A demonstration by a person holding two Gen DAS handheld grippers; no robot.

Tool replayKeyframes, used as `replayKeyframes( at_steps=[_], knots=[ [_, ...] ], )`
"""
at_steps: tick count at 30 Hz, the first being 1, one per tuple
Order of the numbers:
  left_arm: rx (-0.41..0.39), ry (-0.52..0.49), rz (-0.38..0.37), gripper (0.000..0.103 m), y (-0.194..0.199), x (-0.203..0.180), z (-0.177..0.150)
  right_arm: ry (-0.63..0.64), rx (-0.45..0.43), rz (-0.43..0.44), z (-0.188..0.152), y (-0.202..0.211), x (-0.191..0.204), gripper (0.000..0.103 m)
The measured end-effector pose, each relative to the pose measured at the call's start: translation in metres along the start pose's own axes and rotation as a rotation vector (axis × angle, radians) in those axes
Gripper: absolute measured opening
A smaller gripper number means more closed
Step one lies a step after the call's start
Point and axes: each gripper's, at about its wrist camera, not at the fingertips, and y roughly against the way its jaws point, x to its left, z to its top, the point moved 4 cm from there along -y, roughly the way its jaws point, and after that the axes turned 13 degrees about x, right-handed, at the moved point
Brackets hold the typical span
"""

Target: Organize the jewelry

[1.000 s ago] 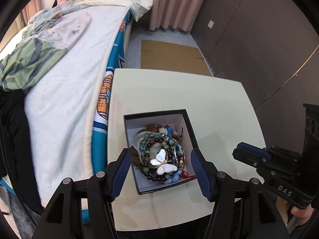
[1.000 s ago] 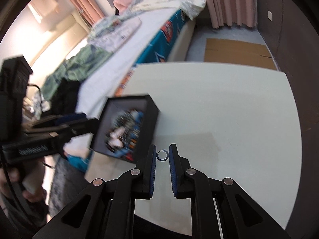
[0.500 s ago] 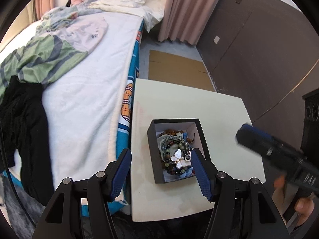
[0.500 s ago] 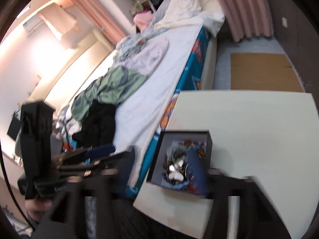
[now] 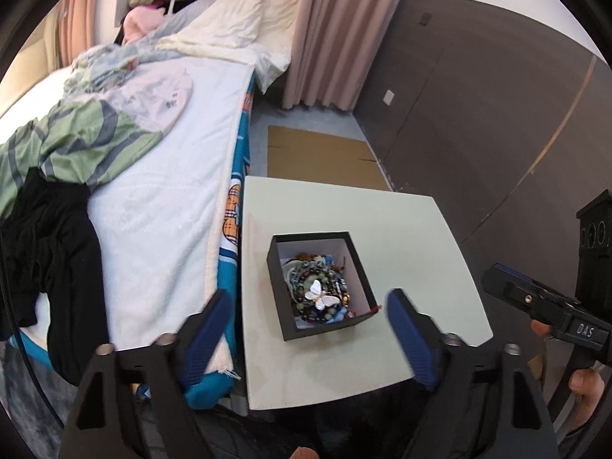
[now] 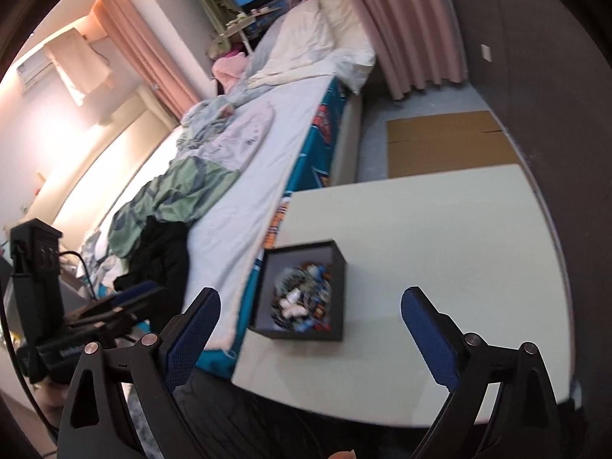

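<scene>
1. The left gripper (image 5: 308, 319) is hanging above the table's (image 5: 417, 229) near edge, jaws spread wide, gripping nothing.
2. The right gripper (image 6: 308, 319) is hovering likewise, jaws wide apart, holding nothing.
3. The box (image 5: 276, 264) is sitting on the table near the bed (image 5: 164, 199), holding a heap of beads (image 5: 317, 275) with a white butterfly (image 5: 319, 293) lying on top.

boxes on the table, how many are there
1: a black box holding a pile of bead jewelry and a white butterfly piece, on the table toward the side nearest the bed. No other box shows in either view.
</scene>
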Motion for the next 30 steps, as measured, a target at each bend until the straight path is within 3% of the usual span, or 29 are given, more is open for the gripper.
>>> replayKeyframes(
  at_steps=[5, 8, 12, 30],
  knots=[
    [-0.052, -0.051, 0.032, 0.099, 0.016, -0.016, -0.015, 0.001, -0.049, -0.027, -0.019, 0.026, -0.002, 0.103],
    [-0.087, -0.087, 0.042, 0.099, 0.03, -0.026, -0.026, -0.01, -0.108, -0.042, -0.032, 0.043, -0.003, 0.103],
    [-0.123, -0.102, 0.066, 0.1, 0.044, -0.035, -0.04, 0.008, -0.095, -0.066, -0.049, 0.06, 0.003, 0.103],
    [-0.278, -0.157, 0.121, 0.1, 0.1, -0.055, -0.098, 0.032, -0.232, -0.192, -0.115, 0.123, 0.016, 0.103]
  ],
)
